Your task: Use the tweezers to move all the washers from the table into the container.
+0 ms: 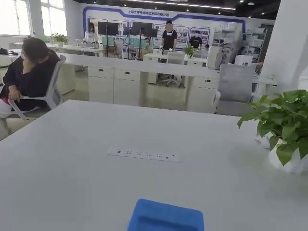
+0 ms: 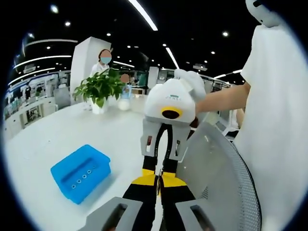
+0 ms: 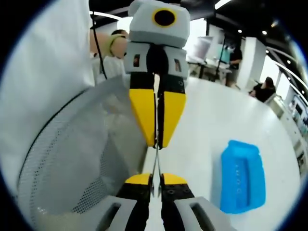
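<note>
Both claws are held off the near edge of the white counter (image 1: 72, 183), close to the person's white shirt and beside a grey mesh chair back (image 3: 72, 163). They face each other tip to tip. In the right gripper view the right claw (image 3: 156, 182) rises from below with its yellow-tipped jaws drawn together. The left claw (image 3: 156, 143) comes down from above, its jaws likewise closed to a sliver. A pair of thin metal tweezers (image 3: 155, 163) runs between the two sets of tips, and each claw appears to pinch one end; which one bears the weight I cannot tell.

The blue rectangular plastic container (image 1: 163, 219) sits on the counter near its front edge, well apart from both claws. In the left gripper view a row of small round marks lies in its shallow recess. Whether these are washers already delivered or moulded holes is too small to tell. Loose washers on the counter are too fine to make out at this range.

By my judgement the tool is in hand but not at work, since the tweezers are well away from both the counter surface and the container. The picking and dropping looks either not begun or between rounds, and how many washers are left cannot be read. Beyond the container, a flush socket strip (image 1: 144, 155) and a potted green plant (image 1: 284, 120) stand apart from the work.
</note>
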`<state>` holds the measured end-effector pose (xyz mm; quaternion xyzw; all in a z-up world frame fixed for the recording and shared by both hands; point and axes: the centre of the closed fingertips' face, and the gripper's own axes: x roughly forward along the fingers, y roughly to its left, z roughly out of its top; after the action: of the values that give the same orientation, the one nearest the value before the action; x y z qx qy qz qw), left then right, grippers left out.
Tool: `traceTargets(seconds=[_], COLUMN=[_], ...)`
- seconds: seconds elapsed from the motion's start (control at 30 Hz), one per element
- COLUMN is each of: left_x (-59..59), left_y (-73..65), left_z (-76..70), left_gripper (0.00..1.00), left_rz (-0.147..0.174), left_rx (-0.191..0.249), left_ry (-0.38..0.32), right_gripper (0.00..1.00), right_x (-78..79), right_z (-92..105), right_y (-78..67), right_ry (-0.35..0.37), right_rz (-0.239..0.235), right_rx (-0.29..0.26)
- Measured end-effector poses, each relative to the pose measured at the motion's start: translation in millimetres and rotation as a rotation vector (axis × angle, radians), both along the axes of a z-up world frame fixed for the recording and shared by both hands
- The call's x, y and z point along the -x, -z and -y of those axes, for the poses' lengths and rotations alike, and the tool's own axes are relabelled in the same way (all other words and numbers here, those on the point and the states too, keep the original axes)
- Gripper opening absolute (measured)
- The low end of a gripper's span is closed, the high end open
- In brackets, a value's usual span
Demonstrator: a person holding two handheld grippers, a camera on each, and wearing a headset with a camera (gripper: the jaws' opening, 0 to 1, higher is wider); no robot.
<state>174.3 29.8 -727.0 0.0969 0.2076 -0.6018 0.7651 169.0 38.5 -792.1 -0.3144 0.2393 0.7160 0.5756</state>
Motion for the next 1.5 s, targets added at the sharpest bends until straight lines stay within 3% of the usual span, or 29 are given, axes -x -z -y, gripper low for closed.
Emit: traceTargets(seconds=[0.27, 0.37, 0.57, 0.73, 1.07, 1.3, 1.5], left_x=[-9.6, -14.8, -20.4, -23.3, -21.3, -19.7, -18.5], left_y=[18.3, 33.7, 52.9, 61.3, 70.6, 82.4, 94.2], left_z=[-5.9, -14.3, -15.6, -18.8, -29.0, -33.4, -37.3], left_gripper=[0.00, 0.00, 0.00, 0.00, 0.00, 0.00, 0.00], left_rz=[0.032, 0.058, 0.040, -0.003, -0.010, -0.033, -0.059], left_rx=[-0.132, -0.227, -0.281, -0.321, -0.437, -0.506, -0.539], left_ry=[0.023, 0.044, 0.060, 0.077, 0.140, 0.147, 0.136], right_gripper=[0.05, 0.05, 0.05, 0.06, 0.12, 0.13, 0.12], right_x=[-10.9, -18.2, -25.7, -26.8, -29.0, -27.7, -23.5], right_z=[6.0, 7.3, 7.9, 7.6, 6.4, 5.3, 7.4], right_y=[12.2, 23.0, 38.8, 45.6, 48.2, 51.1, 56.0], right_ry=[0.035, 0.060, 0.076, 0.094, 0.148, 0.156, 0.157], right_rz=[0.031, 0.035, 0.031, 0.017, 0.002, -0.010, -0.019], right_rx=[0.026, 0.041, 0.060, 0.054, 0.030, 0.031, 0.042])
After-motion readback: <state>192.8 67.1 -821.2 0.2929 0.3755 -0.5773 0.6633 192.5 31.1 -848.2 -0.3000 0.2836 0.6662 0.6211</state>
